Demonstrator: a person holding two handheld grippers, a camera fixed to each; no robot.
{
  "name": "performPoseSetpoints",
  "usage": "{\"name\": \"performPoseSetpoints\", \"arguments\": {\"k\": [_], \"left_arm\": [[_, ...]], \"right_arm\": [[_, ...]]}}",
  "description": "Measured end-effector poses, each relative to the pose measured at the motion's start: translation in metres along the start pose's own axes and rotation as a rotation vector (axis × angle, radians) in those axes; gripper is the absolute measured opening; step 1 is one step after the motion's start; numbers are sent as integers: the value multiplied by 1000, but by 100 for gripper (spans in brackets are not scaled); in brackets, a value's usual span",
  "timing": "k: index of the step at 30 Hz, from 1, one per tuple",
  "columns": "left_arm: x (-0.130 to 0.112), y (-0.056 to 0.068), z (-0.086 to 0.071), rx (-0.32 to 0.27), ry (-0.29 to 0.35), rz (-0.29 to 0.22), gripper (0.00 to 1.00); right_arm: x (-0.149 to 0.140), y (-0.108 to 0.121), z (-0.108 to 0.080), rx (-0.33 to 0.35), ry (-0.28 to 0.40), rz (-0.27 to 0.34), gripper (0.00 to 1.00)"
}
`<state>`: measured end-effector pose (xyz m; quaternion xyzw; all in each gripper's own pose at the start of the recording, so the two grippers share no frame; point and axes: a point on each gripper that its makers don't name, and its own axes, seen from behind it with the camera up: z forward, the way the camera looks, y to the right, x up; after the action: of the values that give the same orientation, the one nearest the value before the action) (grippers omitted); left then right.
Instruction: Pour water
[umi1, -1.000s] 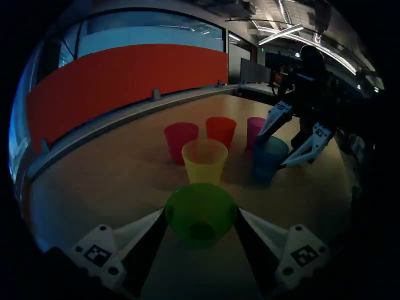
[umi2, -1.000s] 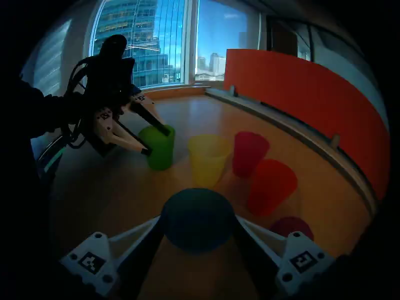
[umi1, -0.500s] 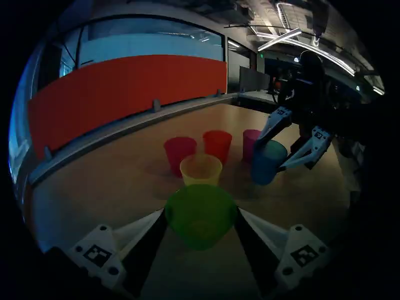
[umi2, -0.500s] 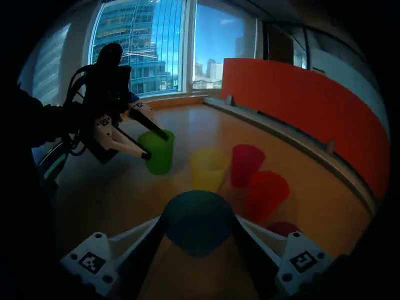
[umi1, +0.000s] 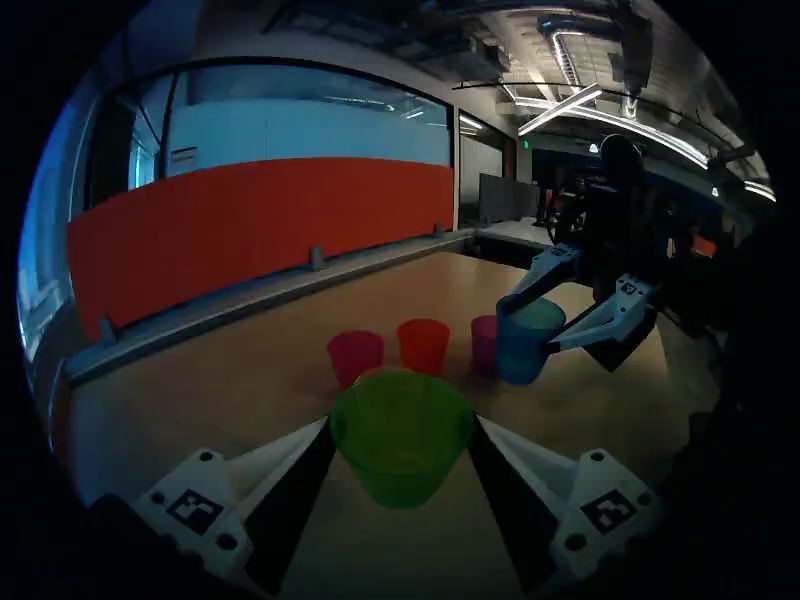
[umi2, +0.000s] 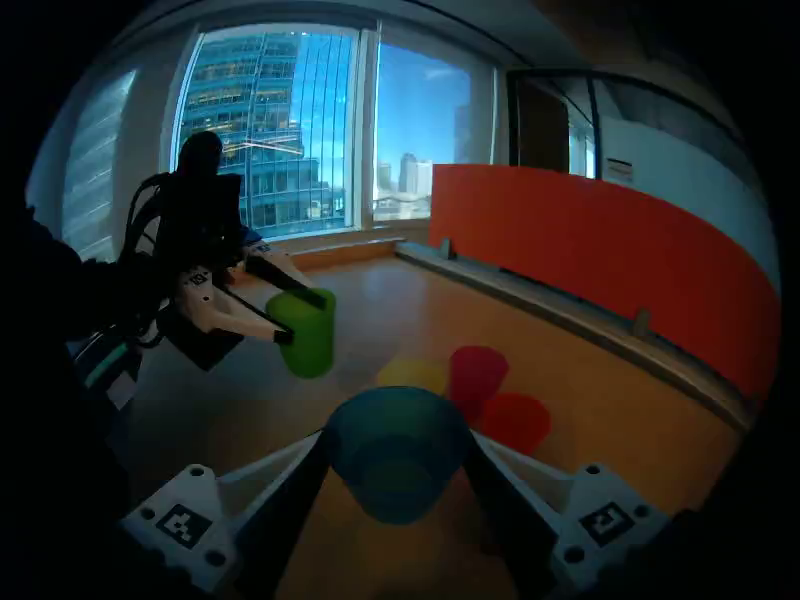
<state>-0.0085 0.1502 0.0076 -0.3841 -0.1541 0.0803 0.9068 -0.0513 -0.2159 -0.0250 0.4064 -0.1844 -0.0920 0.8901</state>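
A green cup (umi1: 402, 455) sits between the fingers of my left gripper (umi1: 400, 425), which is shut on it and holds it upright above the wooden table (umi1: 230, 400). My right gripper (umi2: 395, 440) is shut on a blue cup (umi2: 395, 475), also upright and lifted. Each view shows the other gripper farther off: the right gripper (umi1: 527, 324) with the blue cup (umi1: 522, 345), and the left gripper (umi2: 303, 316) with the green cup (umi2: 308, 335). The two held cups are apart. I cannot tell whether either cup holds water.
On the table below stand a yellow cup (umi2: 412, 374), a pink cup (umi2: 475, 372), an orange-red cup (umi2: 515, 420) and a magenta cup (umi1: 483, 345). A long orange wall panel (umi1: 250, 215) runs along the table's far edge. Large windows (umi2: 290, 140) lie behind the left gripper.
Both grippers have risen from the table, each carrying its cup. The cups left on the table now look lower and smaller in both views.
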Motion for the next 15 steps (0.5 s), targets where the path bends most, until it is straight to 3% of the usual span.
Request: {"name": "performPoseSetpoints", "arguments": {"k": [15], "left_arm": [[49, 21, -13, -3, 143, -13, 89]], "right_arm": [[45, -6, -19, -45, 131, 4, 92]]}}
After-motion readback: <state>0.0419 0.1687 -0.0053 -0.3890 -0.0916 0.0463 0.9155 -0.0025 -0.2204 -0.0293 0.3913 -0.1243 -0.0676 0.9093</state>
